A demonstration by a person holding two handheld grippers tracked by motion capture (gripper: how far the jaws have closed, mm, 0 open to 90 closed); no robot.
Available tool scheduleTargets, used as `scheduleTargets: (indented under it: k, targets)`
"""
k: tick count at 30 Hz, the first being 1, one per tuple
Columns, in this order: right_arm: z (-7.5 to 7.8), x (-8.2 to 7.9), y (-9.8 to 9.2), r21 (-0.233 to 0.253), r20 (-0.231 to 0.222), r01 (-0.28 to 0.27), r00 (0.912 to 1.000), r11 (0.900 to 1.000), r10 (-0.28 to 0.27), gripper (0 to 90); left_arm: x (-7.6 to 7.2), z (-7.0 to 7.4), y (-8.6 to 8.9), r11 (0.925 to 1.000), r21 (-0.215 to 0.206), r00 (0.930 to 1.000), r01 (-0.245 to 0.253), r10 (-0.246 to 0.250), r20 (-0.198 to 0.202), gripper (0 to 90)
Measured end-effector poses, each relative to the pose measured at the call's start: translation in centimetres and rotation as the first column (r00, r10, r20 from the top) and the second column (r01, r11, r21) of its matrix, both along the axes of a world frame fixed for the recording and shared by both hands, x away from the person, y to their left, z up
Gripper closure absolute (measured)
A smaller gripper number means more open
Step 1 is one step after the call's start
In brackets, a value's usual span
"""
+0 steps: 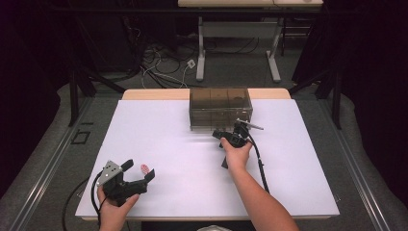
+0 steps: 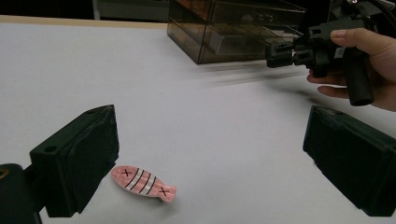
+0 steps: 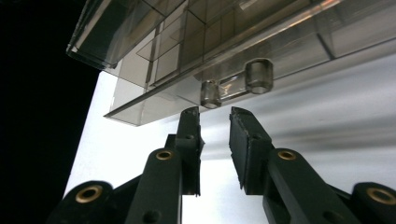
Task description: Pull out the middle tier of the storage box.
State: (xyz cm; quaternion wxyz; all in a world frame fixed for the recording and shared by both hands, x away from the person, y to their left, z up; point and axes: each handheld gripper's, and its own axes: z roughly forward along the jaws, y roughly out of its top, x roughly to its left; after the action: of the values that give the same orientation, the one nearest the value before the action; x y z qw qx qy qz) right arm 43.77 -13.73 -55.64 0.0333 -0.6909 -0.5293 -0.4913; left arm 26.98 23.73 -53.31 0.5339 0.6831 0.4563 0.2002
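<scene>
At twelve o'clock on the white counter [image 1: 159,125] stands a smoke-tinted clear plastic drawer box [image 1: 220,108], its compartments visible through the walls. The right tongs [image 3: 215,114], held in a person's hand [image 1: 235,155], sit directly before its lower drawer front, jaws slightly parted with a narrow gap between them, gripping nothing; their tips lie just below the drawer's handle [image 3: 236,81], a clear bar on two round posts, and whether they touch it cannot be told. Toward seven o'clock the left tongs [image 1: 140,170] are spread wide over the counter, empty. Between and just beyond their jaws lies a small pink fish-shaped piece [image 2: 144,183], flat on the counter, marked with curved black stripes across a white middle and a black X near each end. No brand name or readable lettering appears on the box or the fish.
</scene>
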Motion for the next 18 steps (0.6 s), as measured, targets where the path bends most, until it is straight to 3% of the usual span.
scheduleTargets:
  k: [18]
  targets:
    - [0.41, -0.37, -0.15, -0.070, 0.029, -0.013, 0.9995, 0.997, 0.015, 59.4, -0.01, 0.03, 0.03, 1.0000, 0.002, 1.0000, -0.001, 0.001, 0.000, 3.9]
